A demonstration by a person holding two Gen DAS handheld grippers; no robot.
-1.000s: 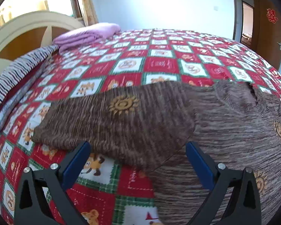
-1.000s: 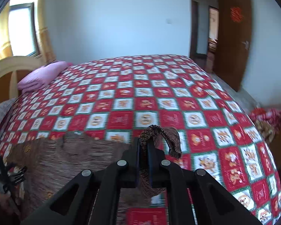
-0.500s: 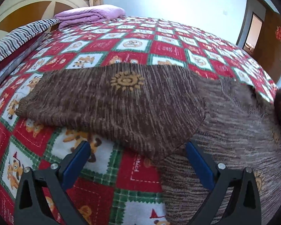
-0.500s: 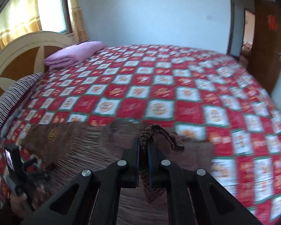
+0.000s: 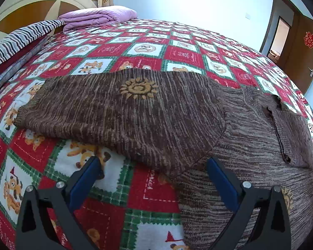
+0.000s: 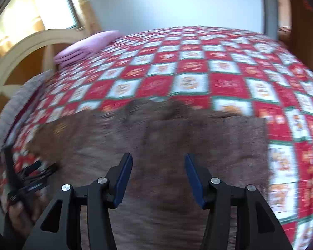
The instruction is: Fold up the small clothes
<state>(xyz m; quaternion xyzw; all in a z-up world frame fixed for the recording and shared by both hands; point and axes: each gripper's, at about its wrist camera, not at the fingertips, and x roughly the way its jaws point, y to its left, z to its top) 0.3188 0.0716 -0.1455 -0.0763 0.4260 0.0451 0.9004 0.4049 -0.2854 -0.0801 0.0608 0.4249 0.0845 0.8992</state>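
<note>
Item: brown knit sweater (image 5: 156,112), marled weave with a gold sun motif (image 5: 138,88), lying spread on a bed under a red, white and green patchwork quilt (image 5: 177,54) printed with bears. In the left wrist view one sleeve reaches out flat to the left across the quilt, and the body of the garment fills the right side of the view; a dark neck opening (image 5: 274,106) shows toward the far right. Left gripper (image 5: 153,180): held low and level just above the bed, pointing at the sleeve's near edge; jaws spread wide and holding nothing, one blue pad over bare quilt, the other over the knit. Right gripper (image 6: 158,179): poised above the sweater's body, angled forward and down; jaws spread apart and holding nothing, the fabric beneath them blurred in this view. At the lower left of the right wrist view, the person's hand (image 6: 18,214) grips the black handle of the other gripper; detail there is smeared. Surroundings: folded purple blanket (image 5: 98,17) at the head of the bed, striped bedding (image 5: 16,43) along the left side, cream and brown headboard (image 5: 29,4), brown door (image 5: 300,48) with a red ornament at right, pale wall behind.
</note>
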